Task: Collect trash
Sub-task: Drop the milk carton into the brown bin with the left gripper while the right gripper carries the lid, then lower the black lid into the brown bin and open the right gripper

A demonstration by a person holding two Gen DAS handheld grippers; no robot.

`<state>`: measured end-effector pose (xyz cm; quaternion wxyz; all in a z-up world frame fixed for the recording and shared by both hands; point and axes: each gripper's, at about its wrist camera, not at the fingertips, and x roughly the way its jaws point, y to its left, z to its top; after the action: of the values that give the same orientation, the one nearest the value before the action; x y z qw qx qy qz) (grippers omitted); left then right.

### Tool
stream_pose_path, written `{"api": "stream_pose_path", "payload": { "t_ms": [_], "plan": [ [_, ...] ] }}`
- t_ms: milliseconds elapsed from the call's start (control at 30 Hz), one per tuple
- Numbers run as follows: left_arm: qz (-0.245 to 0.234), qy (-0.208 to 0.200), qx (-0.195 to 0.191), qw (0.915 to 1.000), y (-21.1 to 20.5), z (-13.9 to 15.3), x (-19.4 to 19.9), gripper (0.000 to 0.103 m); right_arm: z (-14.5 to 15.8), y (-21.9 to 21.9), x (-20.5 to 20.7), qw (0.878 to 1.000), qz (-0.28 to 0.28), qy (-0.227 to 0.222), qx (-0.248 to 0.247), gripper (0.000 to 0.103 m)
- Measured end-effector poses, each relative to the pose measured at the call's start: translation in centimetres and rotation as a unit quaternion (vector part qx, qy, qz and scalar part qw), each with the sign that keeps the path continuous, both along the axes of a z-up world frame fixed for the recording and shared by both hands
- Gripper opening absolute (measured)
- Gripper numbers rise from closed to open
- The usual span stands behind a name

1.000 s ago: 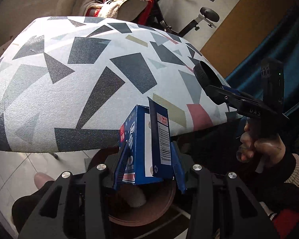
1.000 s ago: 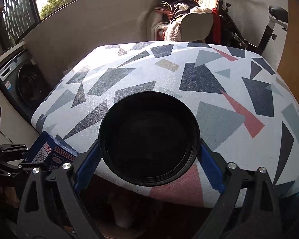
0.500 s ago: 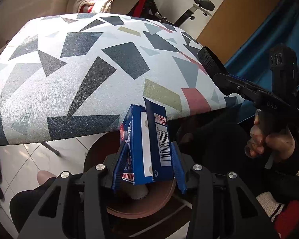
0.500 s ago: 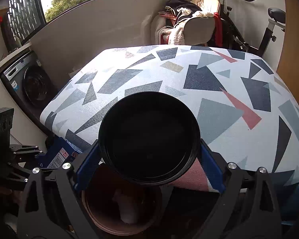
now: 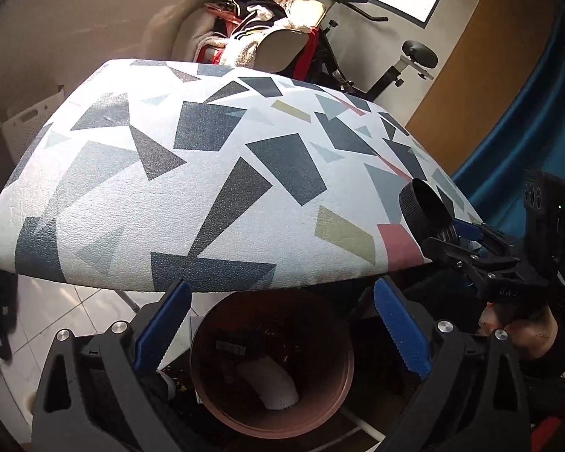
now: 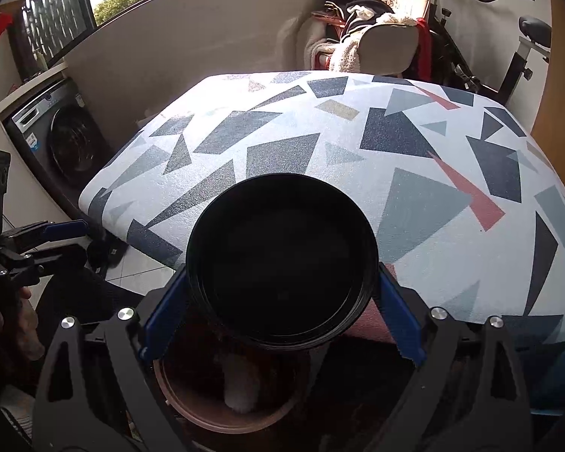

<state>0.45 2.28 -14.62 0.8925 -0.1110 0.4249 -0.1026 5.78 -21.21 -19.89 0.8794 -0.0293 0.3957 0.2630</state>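
Two grippers are over the brown bin now, and I judge the step in hand is dropping the trash into it. My left gripper [image 5: 278, 324] hangs just above the bin [image 5: 271, 425], which stands on the floor under the near edge of the patterned surface [image 5: 214, 188]. Its blue fingers [image 5: 162, 327] are opening and stand wide apart, and I see nothing between them. Inside the bin I see a white crumpled piece [image 5: 271, 384] and something dark with a label [image 5: 229, 346]; what exactly the dark thing is, I cannot tell.

My right gripper [image 6: 282, 301] holds a round black lid [image 6: 282, 263], or maybe a shallow dish, with one finger pressing on each side of it. From the left camera the same lid [image 5: 425, 211] is beside the right corner of the surface, not yet over the bin. From the right camera part of the bin [image 6: 229, 414] shows directly below the lid.

For the next move, I think the right gripper must come more above the bin opening and tilt down, then open so that the lid falls inside. The left gripper should go away first, because the opening is small and the two tools are near each other. The lid is wide, so it could catch on the rim if it comes flat.
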Motion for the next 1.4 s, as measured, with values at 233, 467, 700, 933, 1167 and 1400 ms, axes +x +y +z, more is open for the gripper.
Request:
{"api": "stream_pose_path", "payload": {
  "t_ms": [233,467,700,933,1167,1400],
  "plan": [
    [0.023,-0.028,0.001,0.9993,1.3,2.4,-0.5,0.097,-0.2,1.9,-1.6,0.999,0.036,-0.006,-0.016,0.091],
    [0.031,-0.036,0.01,0.9988,1.6,3.2,-0.9,0.097,-0.4,3.6,-2.9,0.997,0.069,-0.005,-0.027,0.091],
    [0.039,-0.025,0.005,0.9989,2.0,2.6,-1.0,0.097,-2.3,5.5,-3.8,0.993,0.103,0.033,-0.044,0.091],
    [0.038,-0.015,-0.001,0.9992,2.0,1.9,-1.0,0.097,-5.6,7.1,-4.0,0.984,0.122,0.103,-0.076,0.091],
    [0.039,-0.009,-0.005,0.9992,2.2,1.5,-0.8,0.097,-6.7,7.9,-4.4,0.979,0.134,0.124,-0.089,0.091],
    [0.04,-0.006,-0.007,0.9992,2.3,1.3,-0.8,0.097,-6.9,7.7,-4.1,0.979,0.13,0.131,-0.088,0.091]
  ]
}}
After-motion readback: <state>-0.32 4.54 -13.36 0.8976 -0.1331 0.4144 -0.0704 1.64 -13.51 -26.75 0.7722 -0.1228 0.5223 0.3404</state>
